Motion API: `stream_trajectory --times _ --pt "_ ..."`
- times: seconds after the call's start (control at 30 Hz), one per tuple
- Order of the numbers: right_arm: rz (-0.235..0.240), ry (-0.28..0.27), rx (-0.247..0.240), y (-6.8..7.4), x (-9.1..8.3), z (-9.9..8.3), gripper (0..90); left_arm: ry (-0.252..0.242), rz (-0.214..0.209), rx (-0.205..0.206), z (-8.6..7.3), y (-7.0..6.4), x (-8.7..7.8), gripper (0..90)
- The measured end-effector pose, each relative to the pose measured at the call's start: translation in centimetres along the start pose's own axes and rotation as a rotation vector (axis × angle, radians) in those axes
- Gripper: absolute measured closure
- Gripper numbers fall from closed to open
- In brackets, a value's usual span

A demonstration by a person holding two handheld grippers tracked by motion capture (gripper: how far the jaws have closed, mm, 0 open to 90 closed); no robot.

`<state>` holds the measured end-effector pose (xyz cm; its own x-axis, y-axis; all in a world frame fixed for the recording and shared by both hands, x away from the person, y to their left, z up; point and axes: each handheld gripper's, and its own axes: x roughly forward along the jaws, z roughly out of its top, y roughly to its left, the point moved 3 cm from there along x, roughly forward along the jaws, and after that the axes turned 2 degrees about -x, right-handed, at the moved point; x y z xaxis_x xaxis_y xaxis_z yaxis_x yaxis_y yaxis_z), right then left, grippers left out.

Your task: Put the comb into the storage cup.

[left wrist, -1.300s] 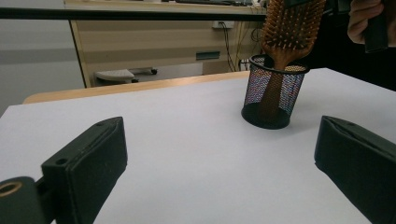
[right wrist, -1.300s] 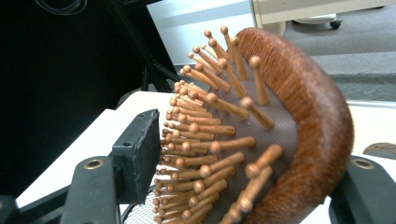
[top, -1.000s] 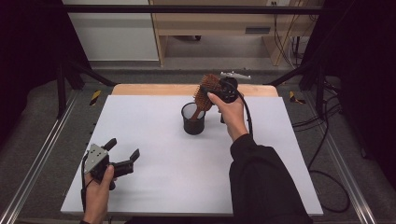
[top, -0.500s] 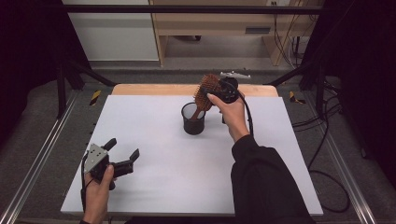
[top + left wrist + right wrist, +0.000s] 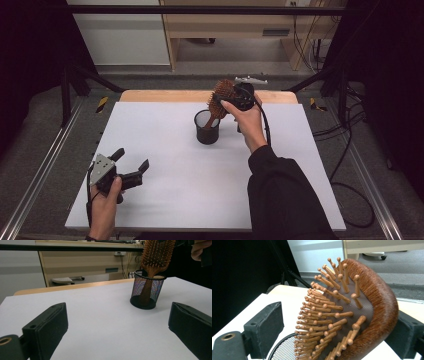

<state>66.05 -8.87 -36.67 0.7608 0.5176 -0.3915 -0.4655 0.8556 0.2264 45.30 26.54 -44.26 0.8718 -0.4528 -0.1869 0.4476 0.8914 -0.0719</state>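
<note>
A wooden paddle hairbrush (image 5: 220,98) stands handle-down in a black mesh cup (image 5: 207,128) at the back middle of the white table. My right gripper (image 5: 227,96) is open around the brush head: in the right gripper view the left jaw stands apart from the bristles of the hairbrush (image 5: 352,315), while the right jaw is close against its back edge. The cup's rim (image 5: 284,350) lies below. My left gripper (image 5: 132,158) is open and holds nothing, low over the front left of the table. It looks across at the cup (image 5: 147,290) and brush (image 5: 156,255).
The white table top (image 5: 200,180) has a wooden strip (image 5: 165,96) along its far edge. Metal frame rails (image 5: 45,170) run down the left side. Cables (image 5: 350,150) trail on the floor at the right. A desk (image 5: 225,30) stands beyond the table.
</note>
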Motion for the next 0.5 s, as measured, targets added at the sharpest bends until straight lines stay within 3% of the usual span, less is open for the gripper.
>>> stream_trajectory --times 0.37,0.5 --pt "-0.008 -0.003 -0.029 0.51 -0.3 0.13 7.4 0.0 0.001 -0.001 0.0 0.04 0.0 2.8" --pt "-0.028 -0.003 -0.069 0.71 -0.47 0.17 7.7 -0.001 0.007 0.001 0.01 0.07 -0.04 2.8"
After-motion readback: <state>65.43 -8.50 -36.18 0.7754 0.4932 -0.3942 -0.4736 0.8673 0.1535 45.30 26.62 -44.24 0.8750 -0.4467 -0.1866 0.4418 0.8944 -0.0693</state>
